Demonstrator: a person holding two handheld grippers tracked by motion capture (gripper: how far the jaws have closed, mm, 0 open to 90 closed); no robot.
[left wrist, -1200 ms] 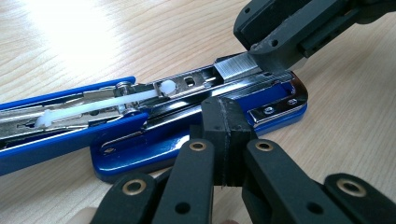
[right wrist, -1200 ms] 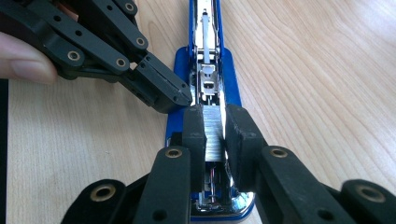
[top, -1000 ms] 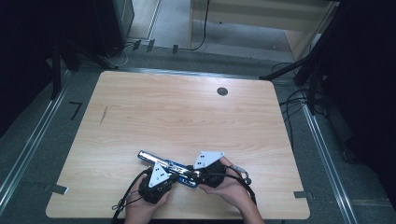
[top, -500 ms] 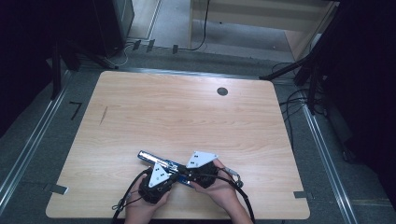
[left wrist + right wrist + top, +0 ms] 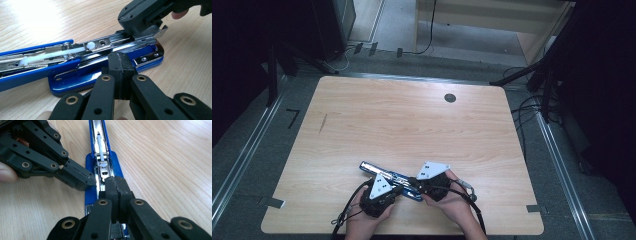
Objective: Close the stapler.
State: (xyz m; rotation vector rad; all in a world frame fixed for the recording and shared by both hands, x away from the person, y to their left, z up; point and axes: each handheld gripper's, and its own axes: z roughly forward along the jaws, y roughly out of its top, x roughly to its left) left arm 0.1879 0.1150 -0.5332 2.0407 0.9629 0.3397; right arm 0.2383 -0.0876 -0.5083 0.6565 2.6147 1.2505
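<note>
The blue-and-chrome metal stapler [image 5: 389,176] lies near the front edge of the pale wooden table [image 5: 412,125], swung fully open so its staple channel faces up. I judge my left gripper [image 5: 119,65], jaws pressed together and empty, leans on the blue base to keep it from sliding. My right gripper [image 5: 116,185] has just been closing; its jaws now meet with nothing between them, their tips resting over the chrome channel, probably working on the magazine.
</note>
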